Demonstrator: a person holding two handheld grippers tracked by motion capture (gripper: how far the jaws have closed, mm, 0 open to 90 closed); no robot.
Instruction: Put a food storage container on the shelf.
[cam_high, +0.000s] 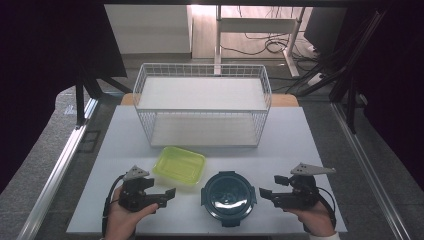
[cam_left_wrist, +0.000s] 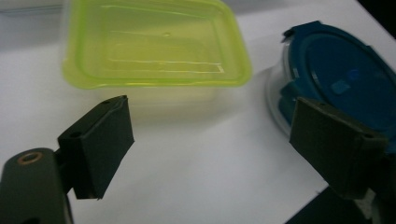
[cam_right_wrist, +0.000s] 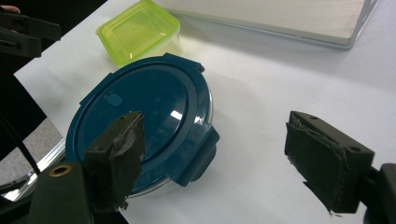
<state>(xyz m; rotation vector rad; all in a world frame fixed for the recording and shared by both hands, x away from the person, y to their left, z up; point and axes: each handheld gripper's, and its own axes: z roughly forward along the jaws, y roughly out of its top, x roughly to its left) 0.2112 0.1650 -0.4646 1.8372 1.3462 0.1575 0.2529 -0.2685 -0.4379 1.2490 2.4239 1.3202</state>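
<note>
I see left gripper (cam_high: 169, 194) jaws wide, empty — green tub (cam_high: 179, 165) at its 1 o'clock | right gripper (cam_high: 265, 189) jaws wide, empty — blue-lidded bowl (cam_high: 228, 192) at its 9 o'clock

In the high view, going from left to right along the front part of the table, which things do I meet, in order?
left gripper → green container → round blue-lidded container → right gripper
</note>
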